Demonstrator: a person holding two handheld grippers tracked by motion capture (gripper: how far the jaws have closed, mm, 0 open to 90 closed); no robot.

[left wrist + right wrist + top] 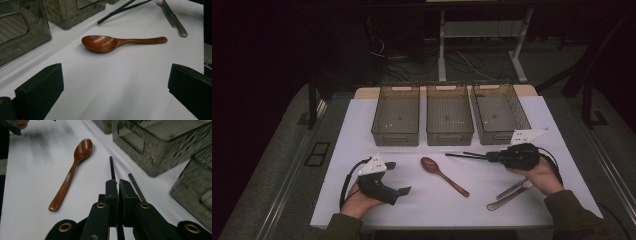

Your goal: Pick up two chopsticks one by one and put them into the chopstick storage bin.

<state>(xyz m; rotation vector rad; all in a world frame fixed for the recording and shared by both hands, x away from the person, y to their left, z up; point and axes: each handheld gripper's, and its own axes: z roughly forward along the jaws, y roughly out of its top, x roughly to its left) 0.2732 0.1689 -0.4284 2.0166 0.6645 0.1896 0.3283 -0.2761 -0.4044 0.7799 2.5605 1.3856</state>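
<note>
A brown wooden spoon [442, 174] [105, 43] [75, 167] lies on the white table sheet [362, 125], bowl toward the far left. My left gripper [398, 177] [115, 90] rests at the near left, jaws wide open and bare, facing the spoon from a short way off. To the right of the spoon, my right gripper [489, 157] [118, 182] points left and is shut on a thin black chopstick [111, 167] that sticks out ahead of its jaws. A second black chopstick [136, 186] runs beside the right jaw; whether it is gripped too I cannot tell.
Three dark see-through bins [395, 116] [449, 116] [501, 114] stand in a row along the far side. Metal cutlery [509, 194] [172, 15] lies near the right hand at the front. The sheet's edges drop to a dark floor.
</note>
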